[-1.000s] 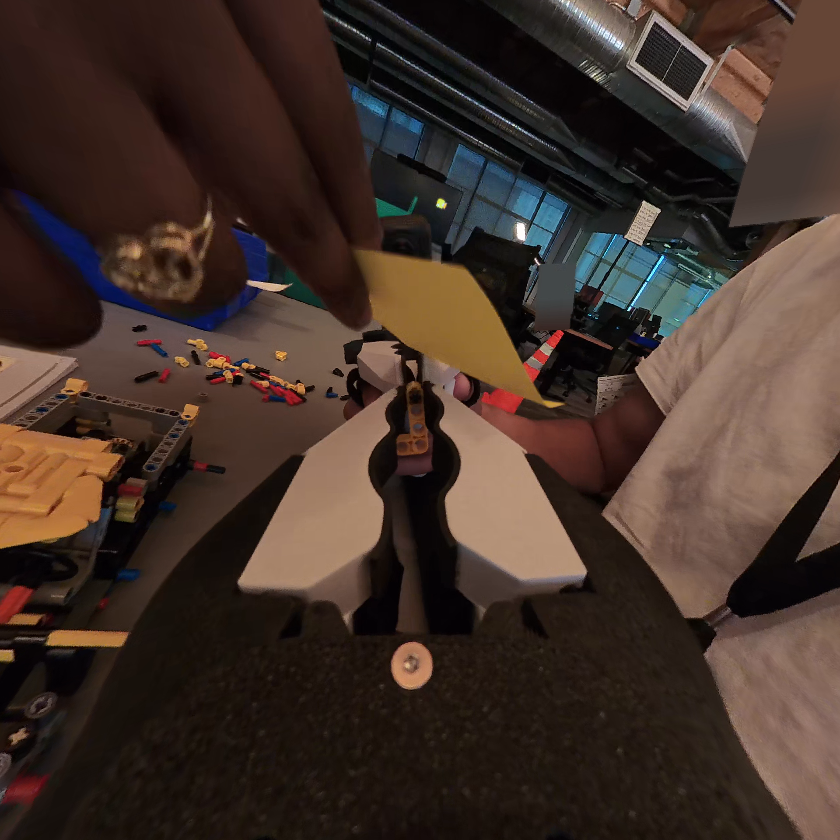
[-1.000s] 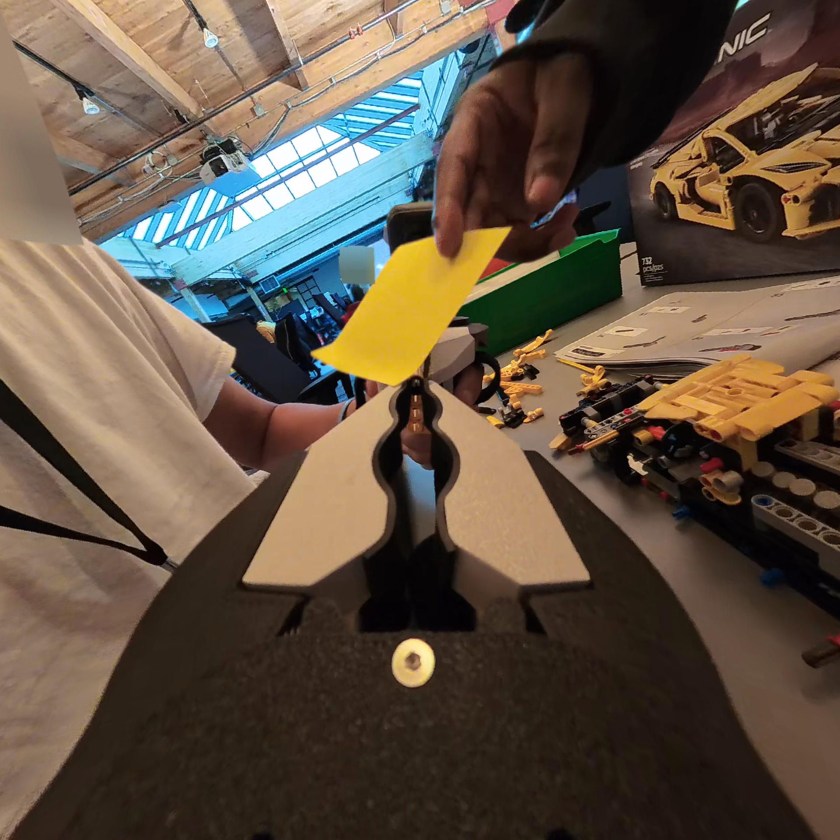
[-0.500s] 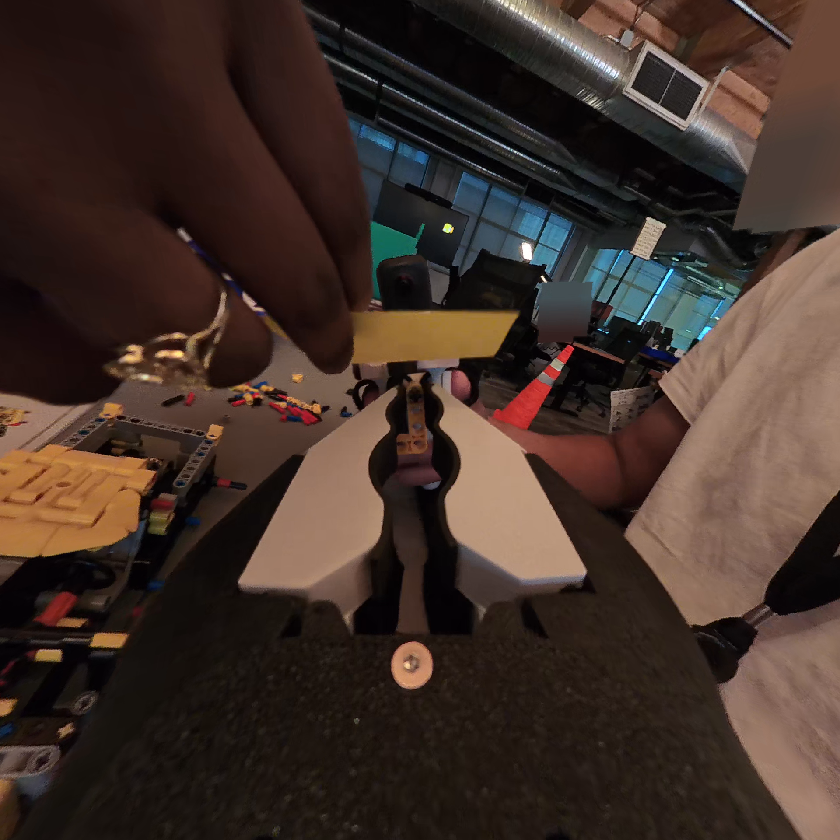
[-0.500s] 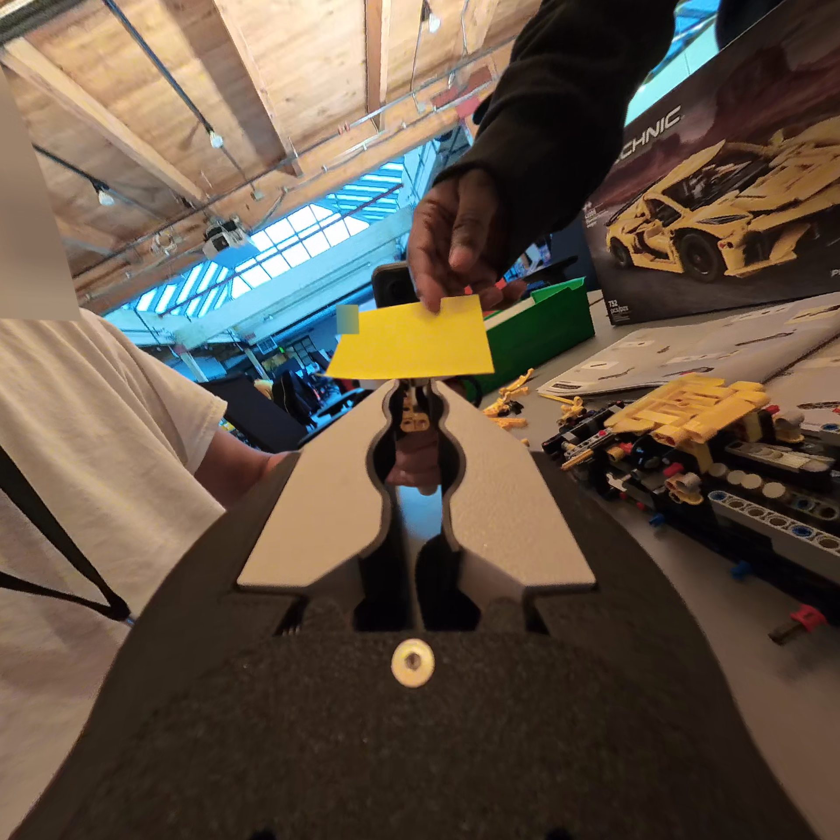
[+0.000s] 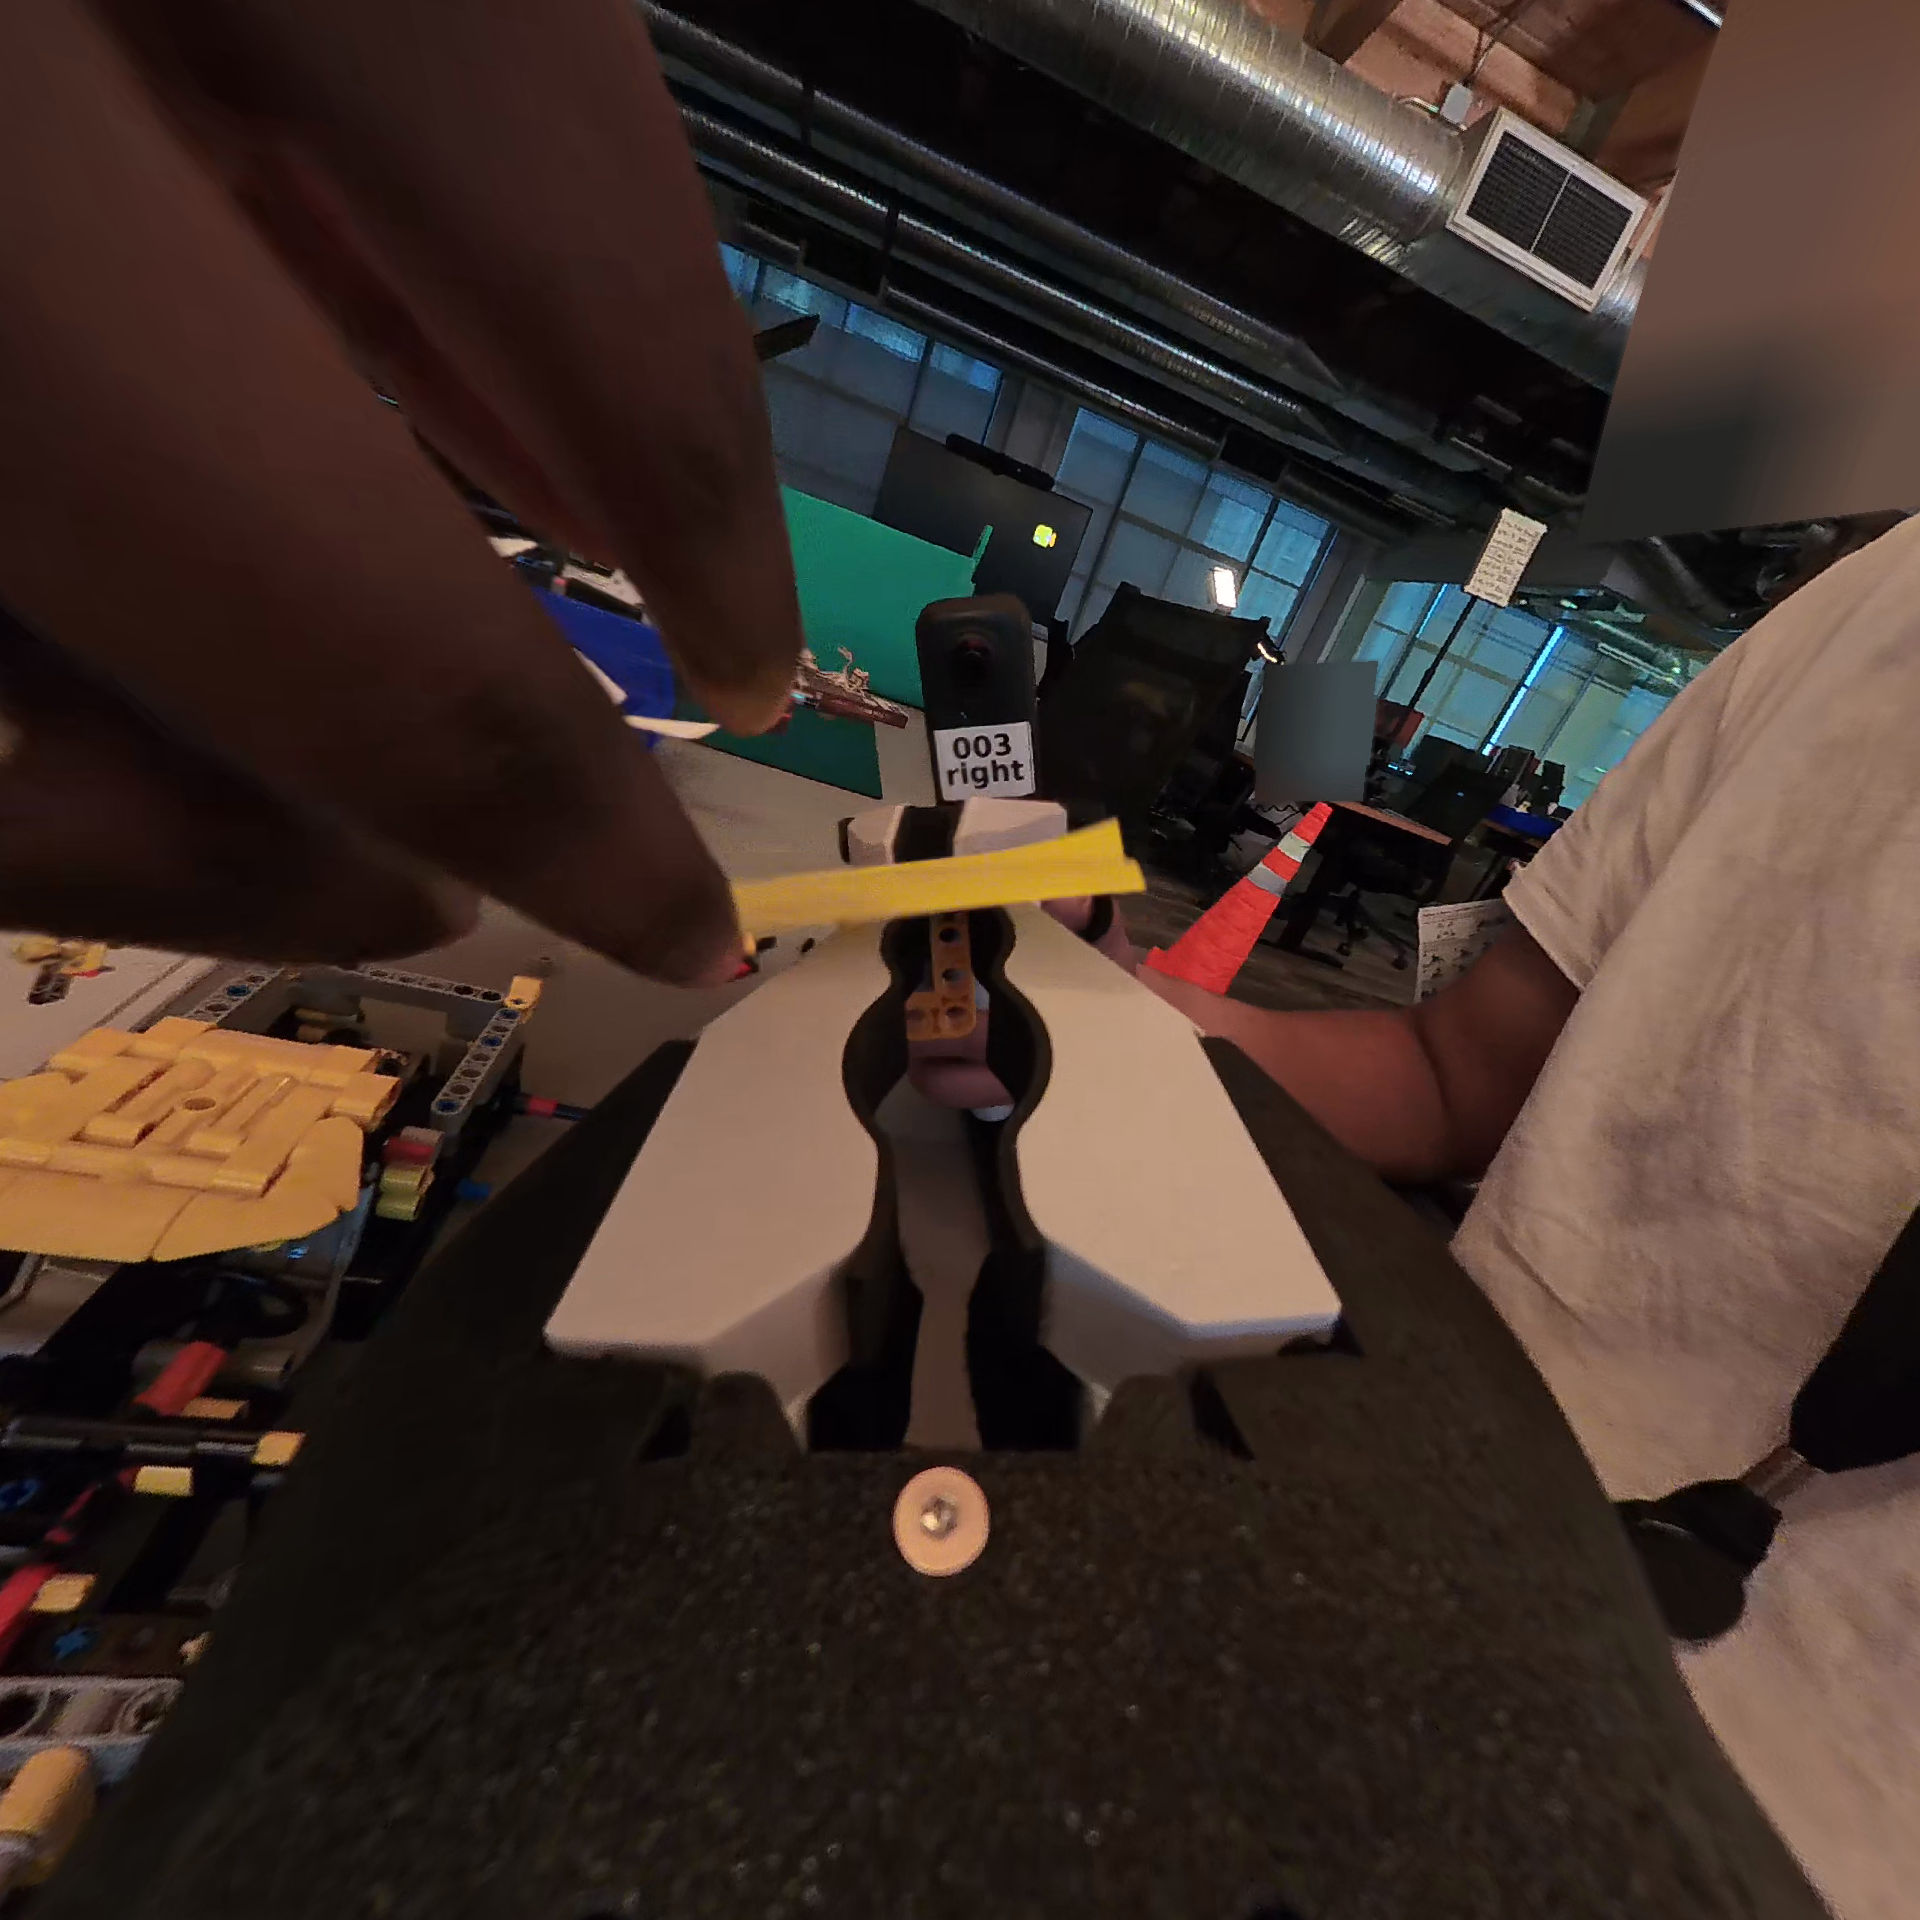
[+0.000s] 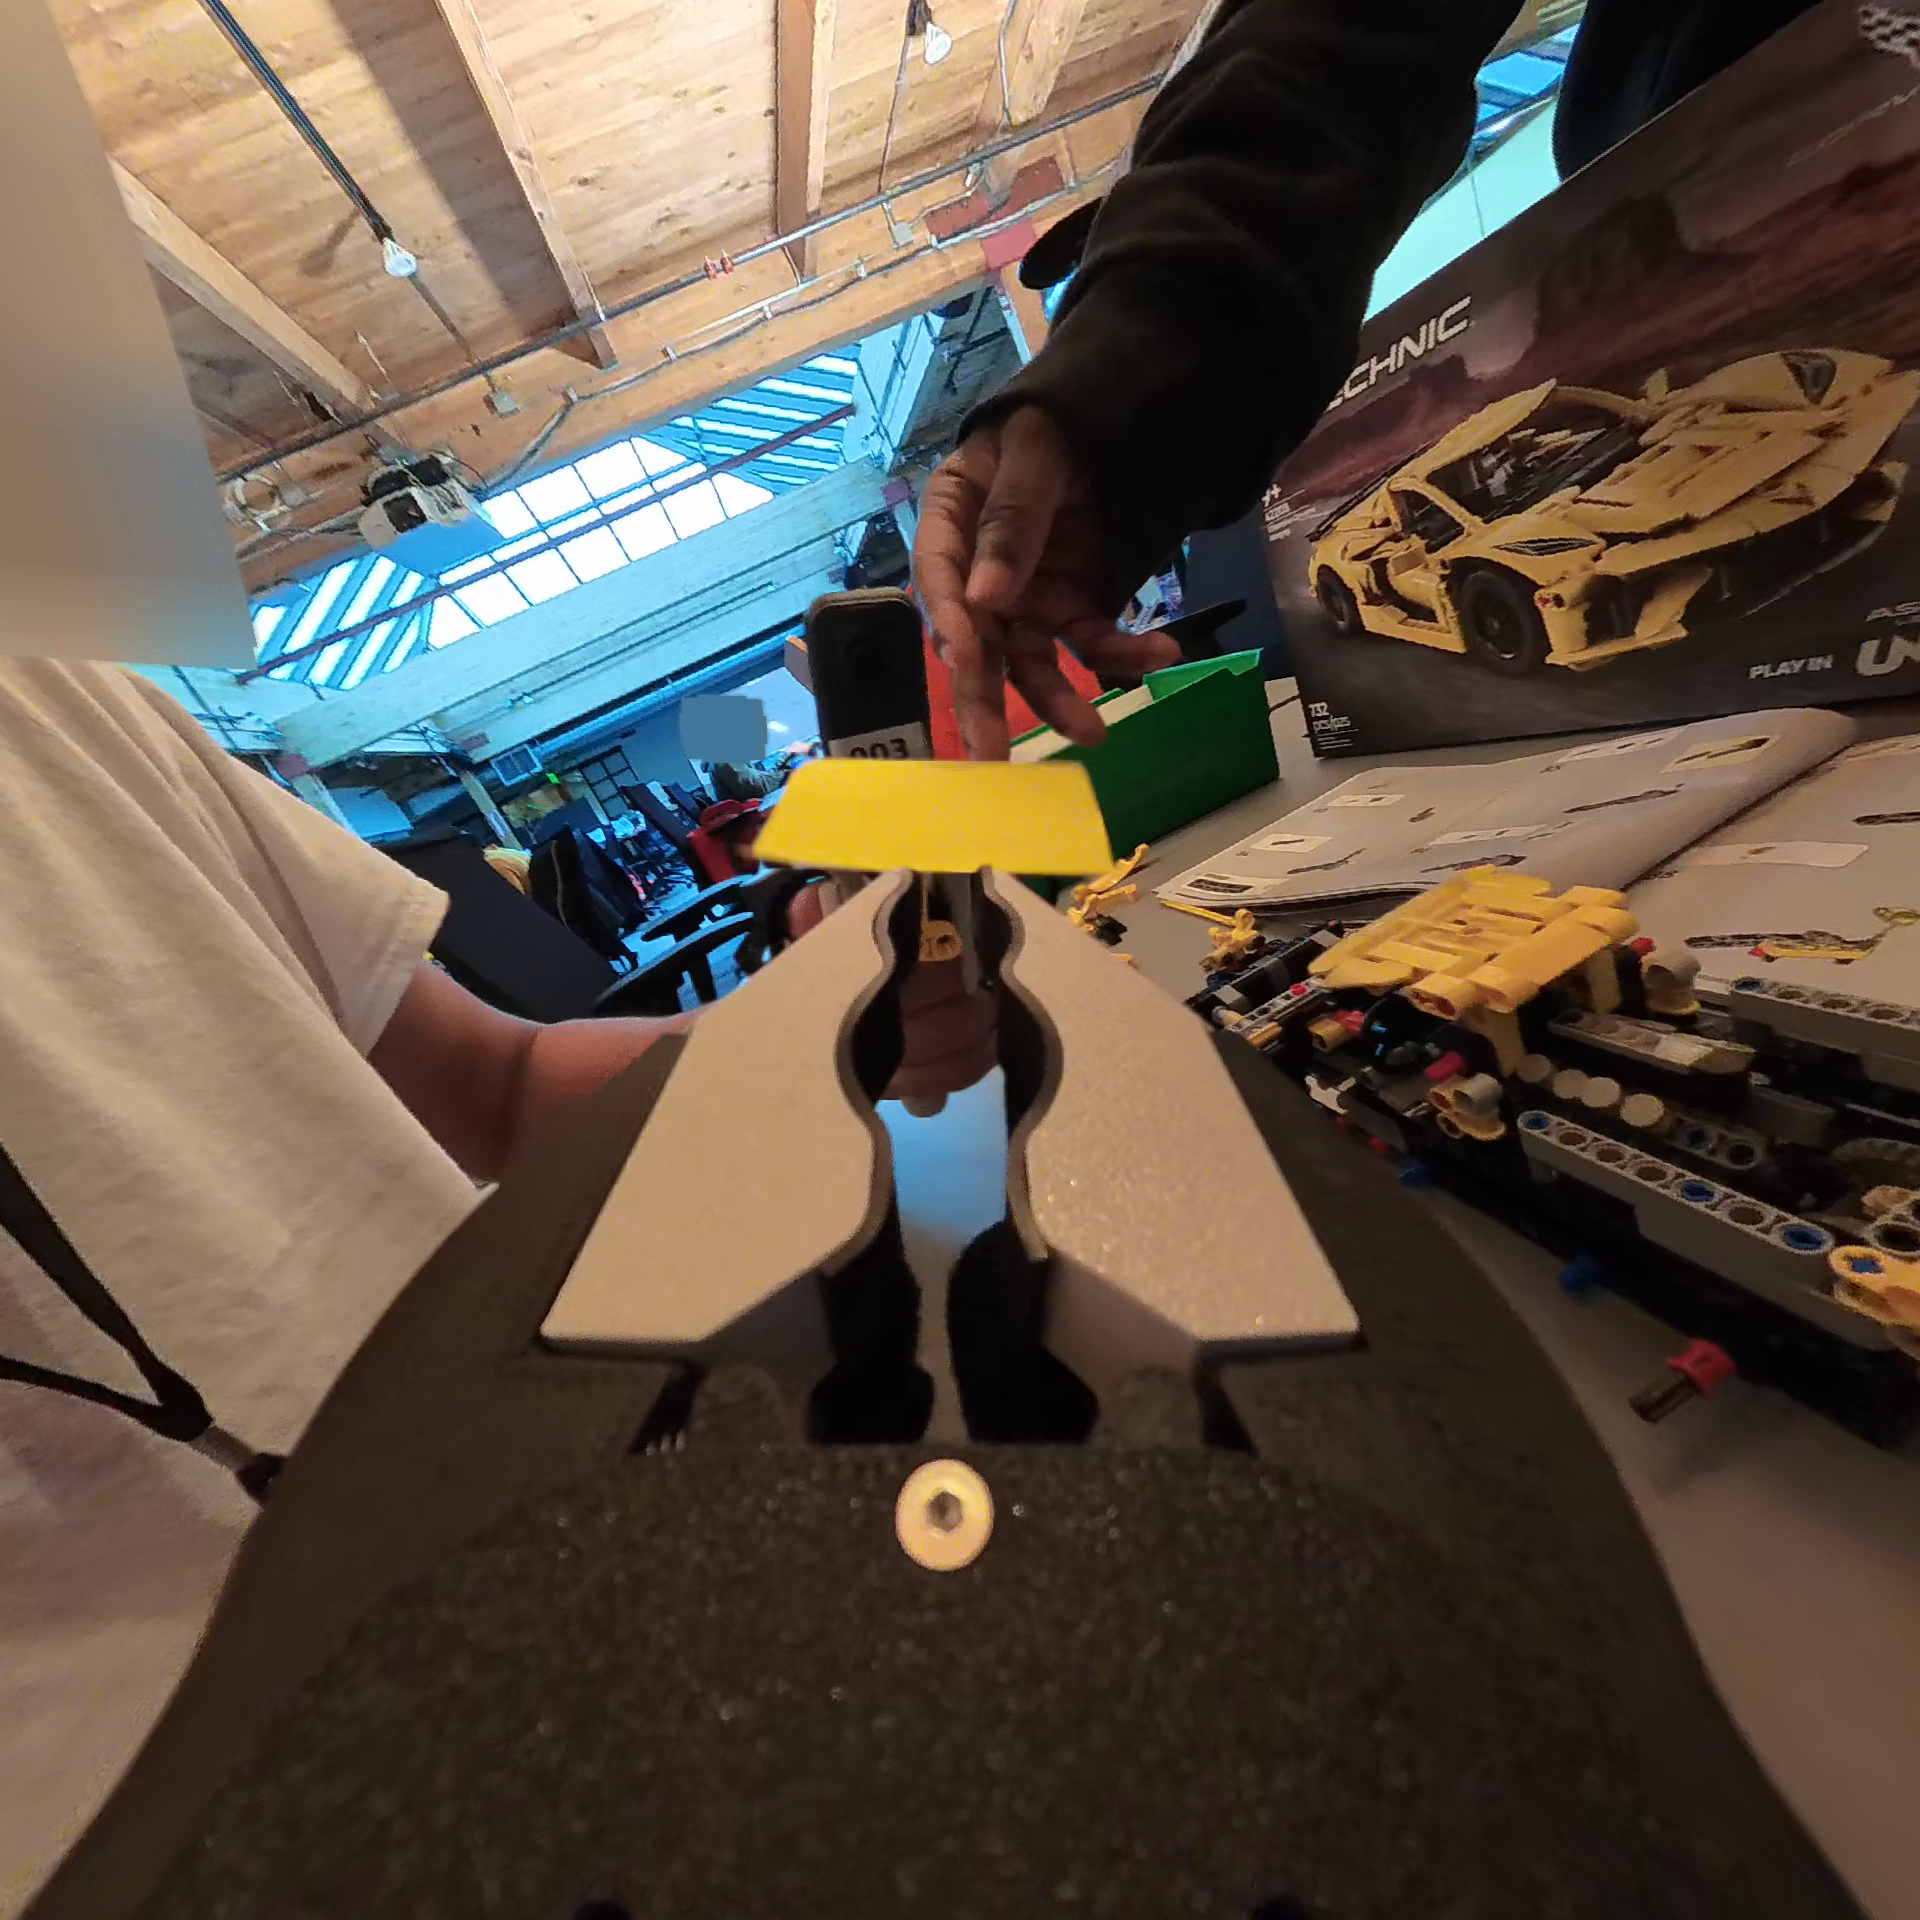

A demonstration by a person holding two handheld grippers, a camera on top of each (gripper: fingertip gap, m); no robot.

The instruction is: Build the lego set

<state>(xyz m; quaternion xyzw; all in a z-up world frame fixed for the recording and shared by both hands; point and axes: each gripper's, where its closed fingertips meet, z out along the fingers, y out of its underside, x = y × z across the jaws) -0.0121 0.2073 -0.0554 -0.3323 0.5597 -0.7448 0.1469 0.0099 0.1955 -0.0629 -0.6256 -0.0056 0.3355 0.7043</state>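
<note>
Two grippers, tip to tip: left gripper (image 5: pixel 943 951), right gripper (image 6: pixel 948 899). One yellow card (image 6: pixel 935 818) above. One yellow beam (image 5: pixel 943 987) between tips. One part-built car (image 6: pixel 1558 1029), one box (image 6: pixel 1621 499), one open manual (image 6: pixel 1558 810), one green bin (image 6: pixel 1174 758) along desk (image 6: pixel 1714 1621) far edge. One traffic cone (image 5: pixel 1242 904).

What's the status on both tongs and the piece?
Left tongs and right tongs tip to tip, both shut on small yellow beam. Yellow paper slip, placed by bystander's hand, lies over tips.
</note>
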